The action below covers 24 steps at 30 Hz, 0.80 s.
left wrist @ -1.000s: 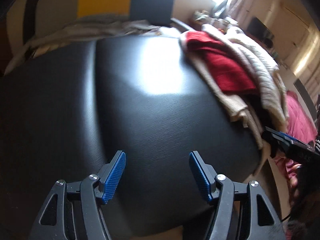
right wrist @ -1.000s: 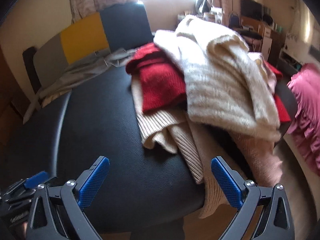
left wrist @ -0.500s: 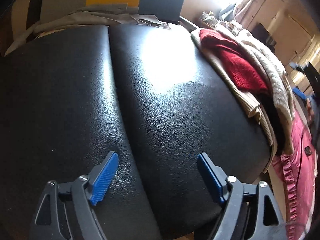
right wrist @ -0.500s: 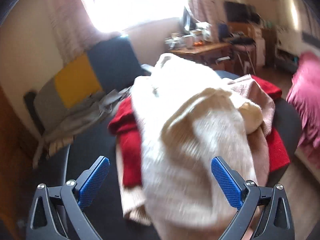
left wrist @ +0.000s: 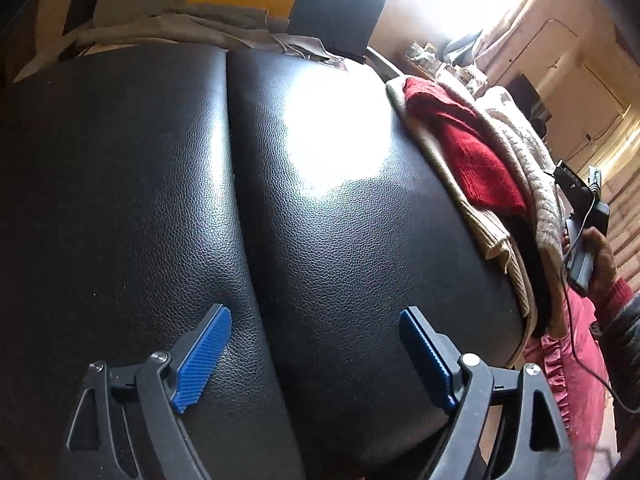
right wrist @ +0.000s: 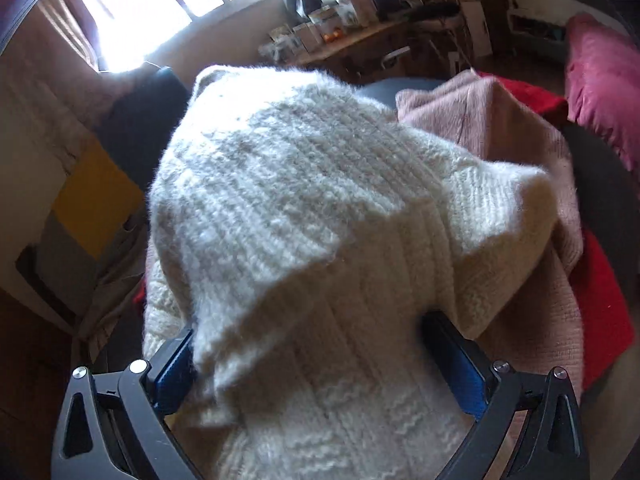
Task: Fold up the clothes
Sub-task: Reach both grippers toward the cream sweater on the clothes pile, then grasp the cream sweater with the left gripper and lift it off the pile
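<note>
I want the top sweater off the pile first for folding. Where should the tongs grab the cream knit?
Probably the raised fold of the cream knit sweater, from the near side, where the open right tongs already straddle it. It lies topmost, over the pink knit, and its bunched ridge gives thick fabric to pinch.

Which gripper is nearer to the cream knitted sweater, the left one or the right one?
Right. The right gripper has its open jaws around the cream knitted sweater. The left gripper hovers open over bare black leather cushion, apart from the clothes pile.
</note>
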Tool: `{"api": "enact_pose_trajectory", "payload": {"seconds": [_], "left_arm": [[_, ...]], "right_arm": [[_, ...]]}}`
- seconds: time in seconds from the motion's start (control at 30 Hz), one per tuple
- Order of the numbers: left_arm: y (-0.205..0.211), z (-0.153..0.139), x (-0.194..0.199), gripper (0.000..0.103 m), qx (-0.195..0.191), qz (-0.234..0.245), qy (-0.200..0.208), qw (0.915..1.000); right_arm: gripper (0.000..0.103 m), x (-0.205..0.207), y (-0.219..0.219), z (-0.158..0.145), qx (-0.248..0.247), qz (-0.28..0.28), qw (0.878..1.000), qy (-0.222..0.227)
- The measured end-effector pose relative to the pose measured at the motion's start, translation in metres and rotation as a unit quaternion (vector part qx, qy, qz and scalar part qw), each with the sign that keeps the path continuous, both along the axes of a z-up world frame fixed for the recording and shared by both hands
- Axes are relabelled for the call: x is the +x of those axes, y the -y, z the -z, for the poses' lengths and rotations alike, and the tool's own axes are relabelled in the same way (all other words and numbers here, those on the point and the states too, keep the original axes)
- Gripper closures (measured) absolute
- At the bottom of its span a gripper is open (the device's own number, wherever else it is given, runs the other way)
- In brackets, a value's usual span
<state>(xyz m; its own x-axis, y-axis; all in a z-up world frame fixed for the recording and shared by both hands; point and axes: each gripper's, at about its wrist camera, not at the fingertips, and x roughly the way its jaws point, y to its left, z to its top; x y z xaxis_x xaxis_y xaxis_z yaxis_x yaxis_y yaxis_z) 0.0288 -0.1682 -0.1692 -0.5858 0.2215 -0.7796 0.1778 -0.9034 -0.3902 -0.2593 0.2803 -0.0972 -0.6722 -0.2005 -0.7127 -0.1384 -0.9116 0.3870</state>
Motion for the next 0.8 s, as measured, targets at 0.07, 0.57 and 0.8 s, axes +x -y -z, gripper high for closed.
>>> {"api": "enact_pose_trajectory", "payload": {"seconds": [0.07,0.57,0.8], "left_arm": [[-0.001,0.000,0.004,0.012,-0.002,0.000,-0.004,1.0000],[-0.026,-0.072,-0.038,0.026,-0.033,0.053,-0.045,0.9970],[-0.089,-0.145,-0.108,0.026,-0.136,0.133,-0.118,0.9746]], "right_arm": [[0.000,0.007,0.008,-0.001,0.027,0.003,1.000,-0.012],[0.000,0.103,0.160,0.000,0.124,-0.261,0.953,-0.089],[0.000,0.121,0.150,0.054,0.140,-0.242,0.959,-0.044]]}}
